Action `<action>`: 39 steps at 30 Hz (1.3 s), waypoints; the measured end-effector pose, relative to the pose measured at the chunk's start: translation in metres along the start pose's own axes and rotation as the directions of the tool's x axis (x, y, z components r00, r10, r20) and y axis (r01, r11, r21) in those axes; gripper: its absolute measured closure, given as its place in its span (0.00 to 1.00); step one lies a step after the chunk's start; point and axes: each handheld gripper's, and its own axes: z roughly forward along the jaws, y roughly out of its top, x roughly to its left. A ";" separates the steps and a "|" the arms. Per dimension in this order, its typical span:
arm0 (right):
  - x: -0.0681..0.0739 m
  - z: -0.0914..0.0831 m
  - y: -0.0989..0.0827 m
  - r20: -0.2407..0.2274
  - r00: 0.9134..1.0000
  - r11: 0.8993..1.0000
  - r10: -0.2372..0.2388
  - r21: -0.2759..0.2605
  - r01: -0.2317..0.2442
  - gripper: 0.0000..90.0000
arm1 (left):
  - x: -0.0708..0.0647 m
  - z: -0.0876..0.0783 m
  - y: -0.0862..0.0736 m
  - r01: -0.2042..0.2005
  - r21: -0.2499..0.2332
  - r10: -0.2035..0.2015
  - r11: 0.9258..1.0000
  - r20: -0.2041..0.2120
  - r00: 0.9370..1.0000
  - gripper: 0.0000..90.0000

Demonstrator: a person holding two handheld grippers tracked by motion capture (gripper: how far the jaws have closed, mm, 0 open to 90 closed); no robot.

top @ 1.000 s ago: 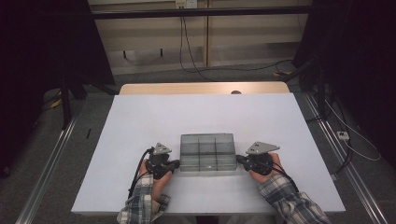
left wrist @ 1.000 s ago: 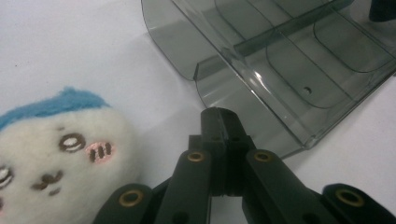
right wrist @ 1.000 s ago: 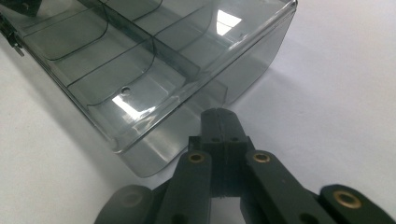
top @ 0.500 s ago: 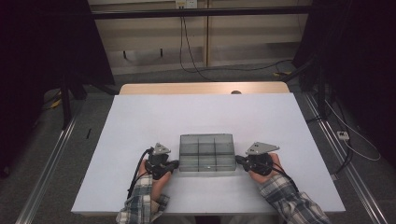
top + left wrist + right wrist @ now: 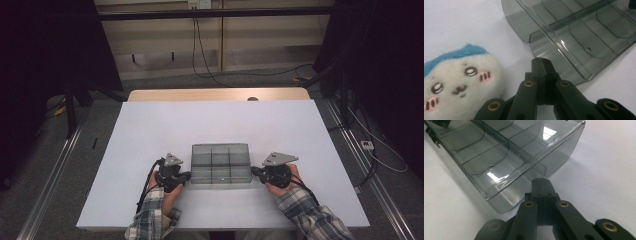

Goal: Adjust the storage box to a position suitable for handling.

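1. A smoky clear box (image 5: 220, 163) with divided compartments lies near the front of the white table (image 5: 150, 130), between the two grippers.
2. The left gripper (image 5: 541, 65) has its jaws pressed together, holding nothing, its tips just beside the box's left end.
3. The right gripper (image 5: 541, 185) is likewise closed and empty, at the box's right end.
4. A white plush (image 5: 459, 82) with a blue top and pink cheeks lies beside the left gripper.

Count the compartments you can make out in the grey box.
6 in the box, seen from the high view: a far row of three, left to right, and a near row of three. Reflections might hide further dividers.
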 end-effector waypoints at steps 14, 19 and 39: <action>0.001 0.000 0.001 -0.012 1.000 1.000 -0.012 0.001 0.012 1.00 | 0.004 -0.003 0.000 -0.035 0.031 0.035 0.999 0.006 0.999 1.00; -0.001 0.000 0.001 -0.027 1.000 1.000 -0.004 0.000 0.004 1.00 | 0.004 -0.002 0.000 -0.030 0.034 0.030 0.999 0.005 1.000 1.00; -0.003 -0.026 0.020 -0.051 0.999 0.975 0.016 -0.219 -0.027 0.86 | 0.013 -0.023 0.009 0.012 -0.038 -0.013 0.999 -0.008 1.000 0.75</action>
